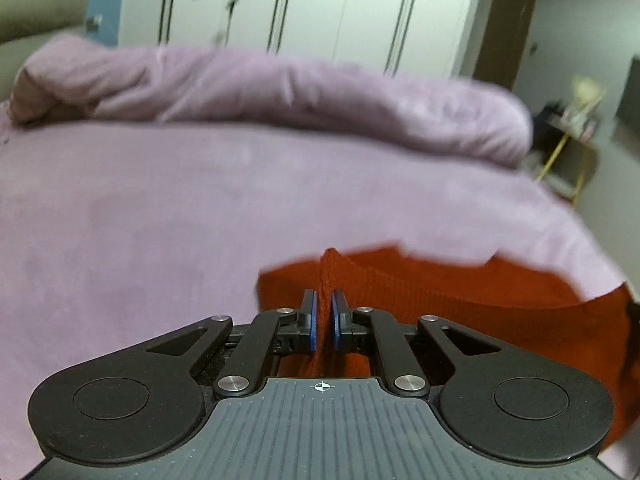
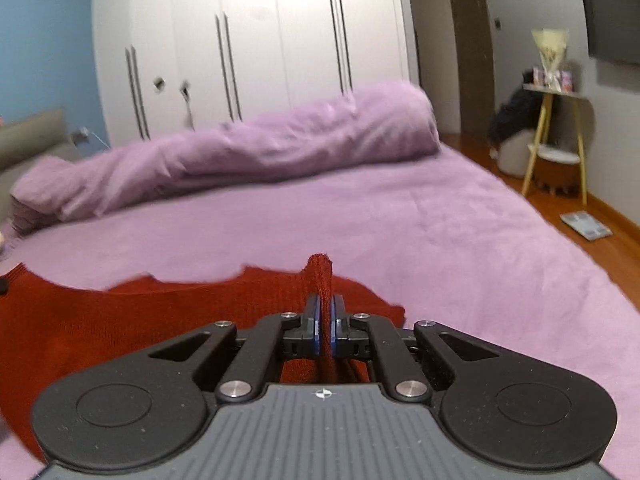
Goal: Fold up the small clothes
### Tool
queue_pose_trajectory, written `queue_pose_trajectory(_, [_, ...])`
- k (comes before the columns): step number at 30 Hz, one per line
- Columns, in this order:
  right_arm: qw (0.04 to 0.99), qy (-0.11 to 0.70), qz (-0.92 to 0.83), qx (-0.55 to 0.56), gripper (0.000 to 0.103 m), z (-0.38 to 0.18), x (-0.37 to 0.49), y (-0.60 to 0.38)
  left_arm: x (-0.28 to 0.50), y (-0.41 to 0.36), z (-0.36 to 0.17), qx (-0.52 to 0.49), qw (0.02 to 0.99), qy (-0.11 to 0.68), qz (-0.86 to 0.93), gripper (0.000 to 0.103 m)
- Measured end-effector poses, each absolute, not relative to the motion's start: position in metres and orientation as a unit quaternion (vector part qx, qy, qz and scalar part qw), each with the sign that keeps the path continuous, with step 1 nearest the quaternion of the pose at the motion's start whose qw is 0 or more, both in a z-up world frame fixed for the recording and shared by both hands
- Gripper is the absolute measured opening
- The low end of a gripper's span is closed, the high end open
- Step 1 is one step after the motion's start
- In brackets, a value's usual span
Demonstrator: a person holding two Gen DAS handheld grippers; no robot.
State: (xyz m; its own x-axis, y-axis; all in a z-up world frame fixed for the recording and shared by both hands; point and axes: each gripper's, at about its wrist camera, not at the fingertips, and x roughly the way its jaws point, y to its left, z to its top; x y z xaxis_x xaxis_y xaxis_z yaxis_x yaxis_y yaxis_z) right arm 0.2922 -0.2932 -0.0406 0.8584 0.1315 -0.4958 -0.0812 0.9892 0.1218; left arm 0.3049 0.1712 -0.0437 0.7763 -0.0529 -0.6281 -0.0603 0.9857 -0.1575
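- The left gripper [image 1: 324,304] has its blue-padded fingers [image 1: 311,320] drawn in narrow, pinching a raised fold of the rust-red knitted garment [image 1: 460,292]; the fold stands up between the pads and pokes out just past their tips.
- The right gripper [image 2: 325,310] shows the same hold: its blue-padded fingers [image 2: 316,326] are nearly together, clamped on an upright ridge of the rust-red knitted garment [image 2: 120,320], with cloth also hanging down behind the pads.
- The garment lies spread on the lilac bed sheet [image 1: 160,208], at the near edge of the bed. In the left wrist view it runs away to the right of the fingers; in the right wrist view it runs away to the left of them.
- The garment's far edge is uneven, and the views are blurred there, so its exact outline cannot be told.
- Beyond the garment, across the bed sheet, lies a long rolled lilac duvet [image 2: 260,148].
- Behind the duvet stands a white wardrobe with long dark handles [image 2: 248,48].
- To the right of the bed, on the wooden floor [image 2: 600,248], stands a small side table with yellow legs [image 2: 556,136] carrying small items too blurred to make out.
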Motion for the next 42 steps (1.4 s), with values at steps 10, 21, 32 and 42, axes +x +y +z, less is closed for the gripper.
queue_pose_trajectory(10, [0.936, 0.339, 0.071, 0.056, 0.019, -0.087, 0.323, -0.302, 0.303, 0.186, -0.090, -0.127, 0.910, 0.390, -0.057, 0.045])
queue_pose_trajectory(21, [0.942, 0.322, 0.082, 0.043, 0.005, -0.079, 0.313, -0.295, 0.296, 0.180, -0.066, -0.118, 0.923, 0.362, -0.053, 0.008])
queue_pose_trajectory(32, [0.981, 0.192, 0.020, 0.006, 0.005, -0.019, 0.345, -0.277, 0.363, 0.153, -0.013, -0.020, 0.964, 0.260, 0.056, 0.014])
queue_pose_trajectory(42, [0.963, 0.253, 0.085, 0.046, 0.011, -0.070, 0.377, -0.210, 0.379, 0.091, -0.072, -0.059, 0.949, 0.309, -0.002, 0.060])
